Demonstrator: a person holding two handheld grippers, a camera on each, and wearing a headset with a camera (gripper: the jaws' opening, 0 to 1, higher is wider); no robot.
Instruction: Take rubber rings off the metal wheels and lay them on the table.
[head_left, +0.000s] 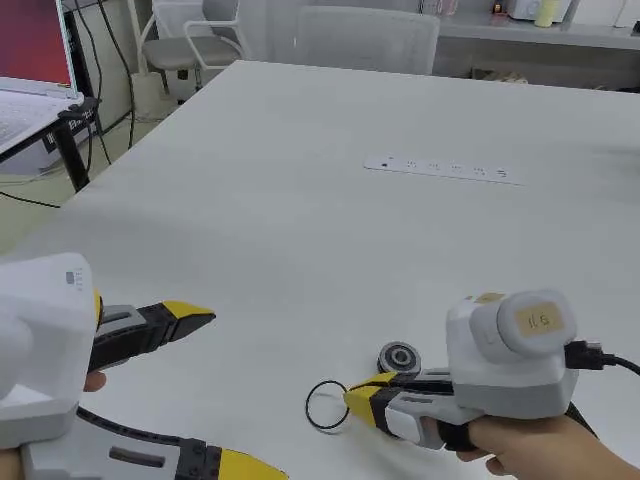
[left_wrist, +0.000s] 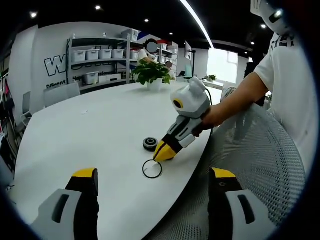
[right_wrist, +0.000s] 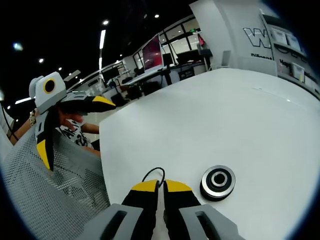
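Thin black rubber ring (head_left: 308, 407): flat on the white table (head_left: 300, 200) near its front edge, rim pinched in the closed yellow-tipped jaws of the right gripper (head_left: 360, 401).
Black-and-silver metal wheel (head_left: 399, 358): lying flat, just beside those jaws.
Left gripper (head_left: 238, 392): jaws spread wide, holding nothing.
White power strip (head_left: 440, 168): mid-table, well apart.
White mesh chair (left_wrist: 250, 150): at the table edge.

Table (head_left: 300, 200) open ahead — 1 wheel (head_left: 399, 358), 1 ring (head_left: 327, 406) at the right claw (head_left: 352, 400).
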